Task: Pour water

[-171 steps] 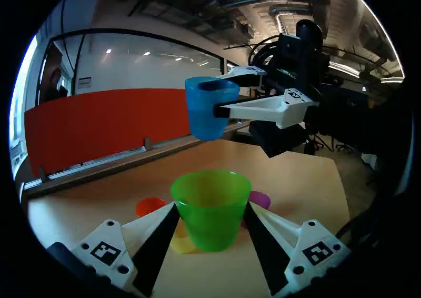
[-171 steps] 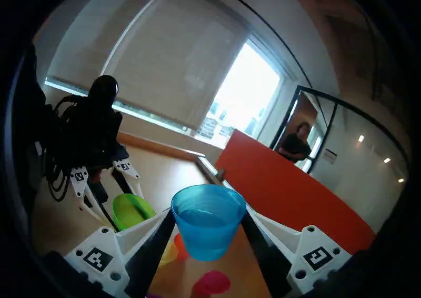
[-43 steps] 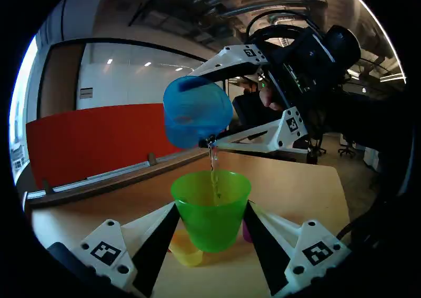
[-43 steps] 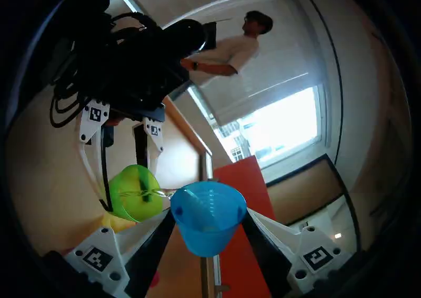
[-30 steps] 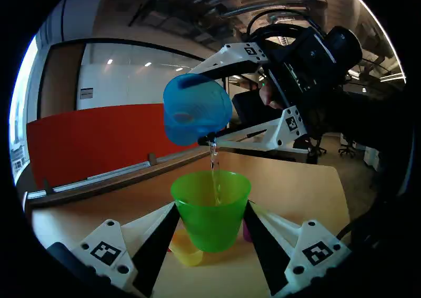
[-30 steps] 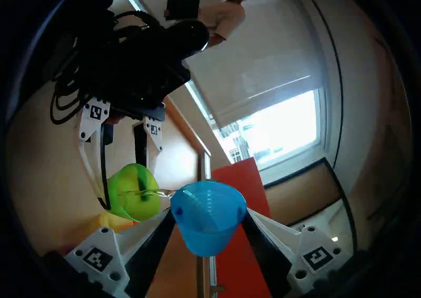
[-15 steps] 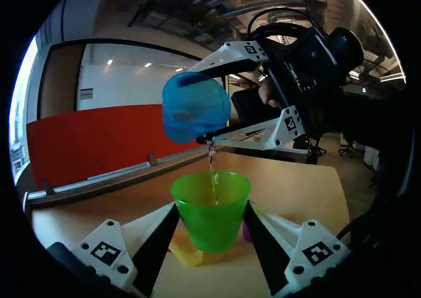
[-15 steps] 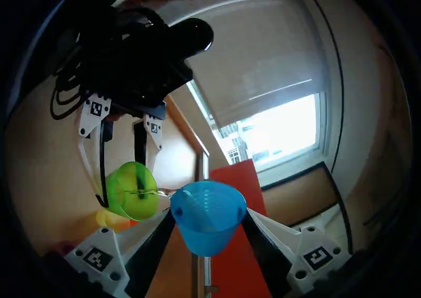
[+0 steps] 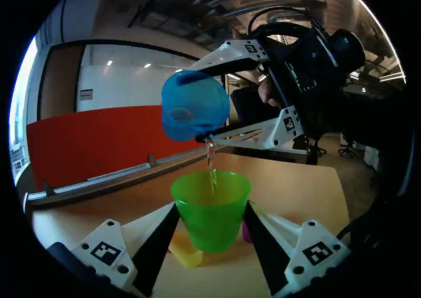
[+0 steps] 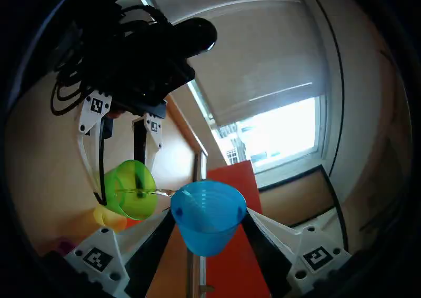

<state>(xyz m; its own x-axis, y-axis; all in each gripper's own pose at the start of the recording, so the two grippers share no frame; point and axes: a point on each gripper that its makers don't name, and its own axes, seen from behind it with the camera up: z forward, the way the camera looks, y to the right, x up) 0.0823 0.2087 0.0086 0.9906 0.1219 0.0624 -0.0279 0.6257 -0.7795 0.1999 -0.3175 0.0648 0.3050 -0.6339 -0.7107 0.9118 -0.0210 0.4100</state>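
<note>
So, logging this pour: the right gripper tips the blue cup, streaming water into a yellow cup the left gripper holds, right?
The left gripper holds a green cup, not yellow, as the left gripper view shows; the right gripper tips the blue cup, streaming water into it.

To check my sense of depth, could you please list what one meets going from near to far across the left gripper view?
Green cup → wooden ledge at the table's far edge → red partition → glass wall. The blue cup, pouring above the green one, is left out.
</note>
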